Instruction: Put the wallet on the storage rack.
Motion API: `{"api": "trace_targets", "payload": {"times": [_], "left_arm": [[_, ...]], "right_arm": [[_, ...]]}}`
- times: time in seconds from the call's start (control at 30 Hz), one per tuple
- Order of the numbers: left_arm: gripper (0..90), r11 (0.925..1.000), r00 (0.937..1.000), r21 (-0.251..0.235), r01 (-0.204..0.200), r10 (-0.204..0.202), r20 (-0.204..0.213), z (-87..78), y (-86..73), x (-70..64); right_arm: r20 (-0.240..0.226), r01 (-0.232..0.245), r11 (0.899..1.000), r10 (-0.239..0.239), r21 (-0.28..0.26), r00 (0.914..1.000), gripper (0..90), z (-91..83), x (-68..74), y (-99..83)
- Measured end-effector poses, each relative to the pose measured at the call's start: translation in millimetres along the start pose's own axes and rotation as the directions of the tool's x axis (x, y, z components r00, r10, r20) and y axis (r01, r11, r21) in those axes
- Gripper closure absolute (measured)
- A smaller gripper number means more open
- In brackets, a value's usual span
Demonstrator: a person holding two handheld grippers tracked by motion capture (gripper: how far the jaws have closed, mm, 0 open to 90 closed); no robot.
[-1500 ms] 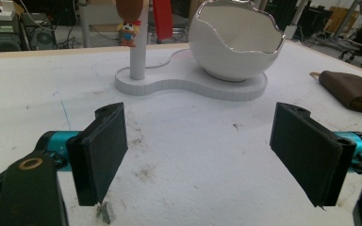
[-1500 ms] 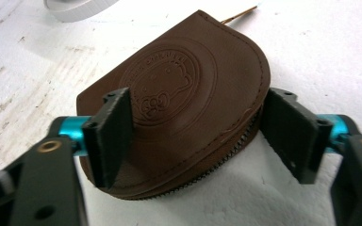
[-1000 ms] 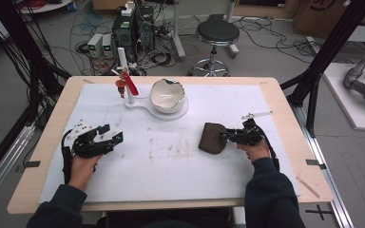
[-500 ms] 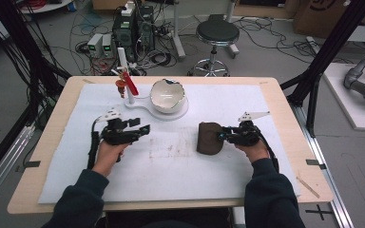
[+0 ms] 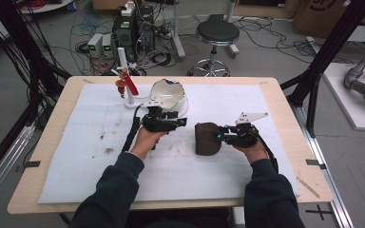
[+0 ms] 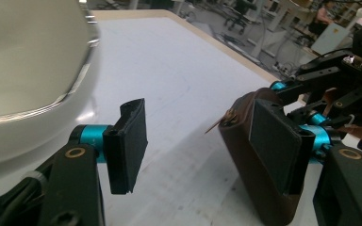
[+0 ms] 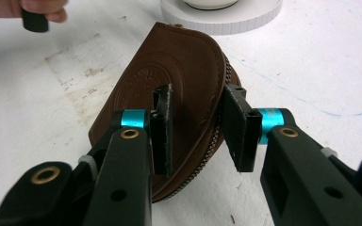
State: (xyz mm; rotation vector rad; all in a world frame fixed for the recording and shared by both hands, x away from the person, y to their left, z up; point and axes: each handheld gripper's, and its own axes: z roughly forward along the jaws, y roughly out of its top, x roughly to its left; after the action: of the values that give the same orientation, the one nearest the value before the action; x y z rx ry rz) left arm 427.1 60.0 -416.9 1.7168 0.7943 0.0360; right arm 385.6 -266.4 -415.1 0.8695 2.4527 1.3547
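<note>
Right tool [image 5: 221, 137] pinching pouch [image 5: 206, 138] edge mid-tabletop [image 5: 266, 102], left tool [image 5: 179, 122] gaping, nearing.
Probably bracing pouch for unzipping; next likely needing left tool closing on zipper pull [image 6: 228, 117].

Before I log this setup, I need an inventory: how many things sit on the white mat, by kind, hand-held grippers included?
Brown leather pouch: 1
White round-based device with a domed bowl: 1
White post with a red clip: 1
Hand-held grippers: 2, left hand-held gripper and right hand-held gripper
Total: 5
</note>
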Motion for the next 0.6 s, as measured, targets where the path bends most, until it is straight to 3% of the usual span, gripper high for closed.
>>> {"api": "trace_targets", "payload": {"times": [0.2,0.27,0.37,0.43,0.5,0.6], "left_arm": [[35.4,0.9985,0.9989,0.055,-0.01,0.008,0.046,21.5,-3.7,-5.9],[35.7,0.9971,0.9979,0.076,0.006,-0.011,0.063,28.8,-7.4,-5.0],[42.2,0.9964,0.9941,0.083,0.018,-0.027,0.105,31.6,-9.7,-4.1],[46.6,0.995,0.985,0.094,0.035,-0.05,0.165,35.2,-12.5,-3.9],[53.1,0.9942,0.9838,0.102,0.035,-0.052,0.172,36.7,-13.8,-4.3],[59.7,0.9916,0.9821,0.112,0.064,-0.083,0.169,35.6,-13.0,-3.2]], "right_arm": [[-0.007,-0.001,1.0,0.001,-0.003,1.0,66.5,-0.5,0.1,-0.2],[-0.009,0.003,1.0,-0.003,-0.006,1.0,66.5,-0.6,0.5,-0.1],[-0.011,0.003,1.0,-0.004,-0.008,0.9999,66.4,-0.5,0.7,0.0],[-0.017,0.004,1.0,-0.004,-0.008,0.9999,66.3,0.2,0.6,0.0],[-0.015,0.007,1.0,-0.007,-0.006,0.9999,66.0,2.1,0.9,0.1],[-0.018,0.005,1.0,-0.005,-0.003,0.9998,65.7,2.3,0.6,-0.2]]}}
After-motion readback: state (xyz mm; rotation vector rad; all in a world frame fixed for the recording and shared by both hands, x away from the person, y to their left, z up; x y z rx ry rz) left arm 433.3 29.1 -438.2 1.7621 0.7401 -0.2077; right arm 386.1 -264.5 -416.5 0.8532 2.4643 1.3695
